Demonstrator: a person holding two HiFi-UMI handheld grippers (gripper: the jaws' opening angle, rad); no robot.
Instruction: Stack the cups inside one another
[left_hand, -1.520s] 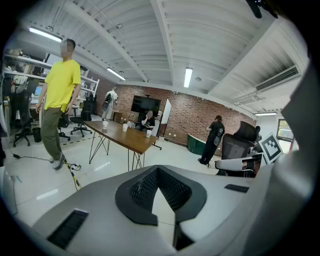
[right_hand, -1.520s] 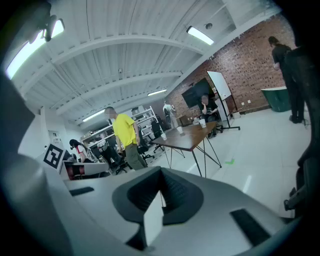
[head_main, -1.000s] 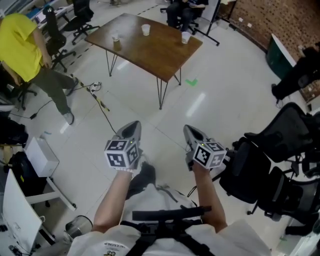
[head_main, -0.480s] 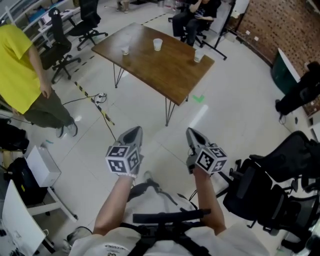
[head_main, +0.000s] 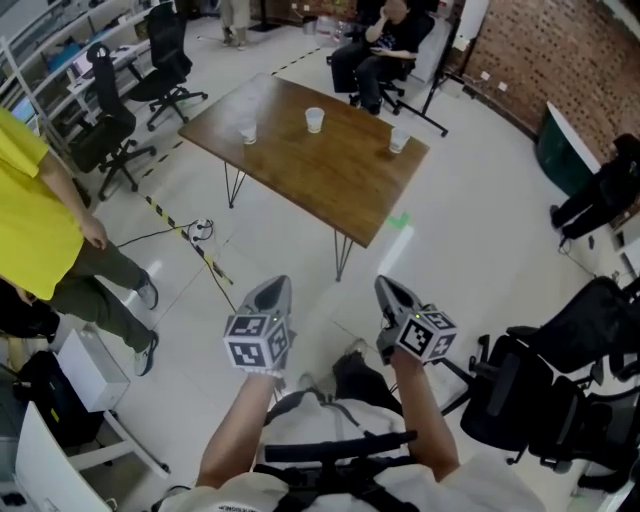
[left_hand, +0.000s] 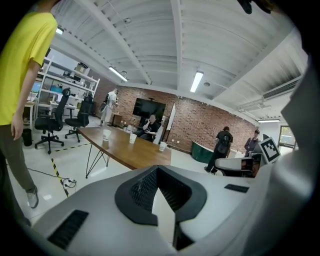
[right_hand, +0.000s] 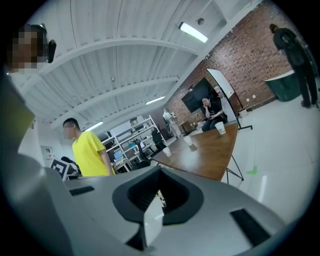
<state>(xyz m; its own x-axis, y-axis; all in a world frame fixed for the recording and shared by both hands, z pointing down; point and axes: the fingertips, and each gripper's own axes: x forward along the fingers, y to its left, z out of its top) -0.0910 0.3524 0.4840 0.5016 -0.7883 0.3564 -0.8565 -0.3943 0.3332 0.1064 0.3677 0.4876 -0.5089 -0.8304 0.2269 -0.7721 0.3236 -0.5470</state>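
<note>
Three white cups stand apart on a brown table (head_main: 340, 185) ahead of me: the left cup (head_main: 248, 132), the middle cup (head_main: 315, 120) and the right cup (head_main: 399, 140). My left gripper (head_main: 273, 292) and right gripper (head_main: 388, 290) are held side by side over the floor, well short of the table. Both are shut with nothing in them. The left gripper view looks past its shut jaws (left_hand: 159, 172) at the cups (left_hand: 132, 138) far off. The right gripper view shows its shut jaws (right_hand: 159, 175) and the same cups (right_hand: 188, 140) on the table (right_hand: 210, 155).
A person in a yellow shirt (head_main: 30, 220) stands at the left, near a white box (head_main: 90, 370). Another person (head_main: 375, 40) sits behind the table. Office chairs (head_main: 540, 380) crowd the right side, more (head_main: 110, 130) stand at the far left. A cable (head_main: 190, 235) lies on the floor.
Both grippers have moved forward toward the table, which now looks nearer. The person in yellow has shifted toward the left edge of the head view.
</note>
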